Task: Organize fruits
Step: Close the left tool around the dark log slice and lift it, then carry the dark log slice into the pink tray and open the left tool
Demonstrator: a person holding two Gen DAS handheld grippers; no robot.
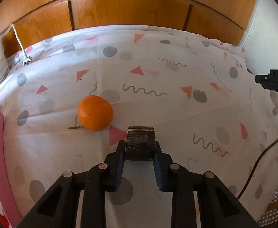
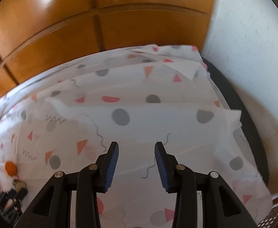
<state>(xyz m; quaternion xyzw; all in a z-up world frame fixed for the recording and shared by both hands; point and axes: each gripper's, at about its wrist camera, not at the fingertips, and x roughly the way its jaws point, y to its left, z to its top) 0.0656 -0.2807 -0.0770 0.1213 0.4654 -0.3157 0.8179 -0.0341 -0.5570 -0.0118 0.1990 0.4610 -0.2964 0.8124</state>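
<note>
While the patterned tablecloth (image 1: 177,79) spreads under both my tools, an orange (image 1: 95,112) sits just left beyond my left gripper (image 1: 140,148), whose fingers clamp a dark, cut-faced fruit piece (image 1: 140,144). My right gripper (image 2: 136,152) hangs with fingers apart, holding nothing.
</note>
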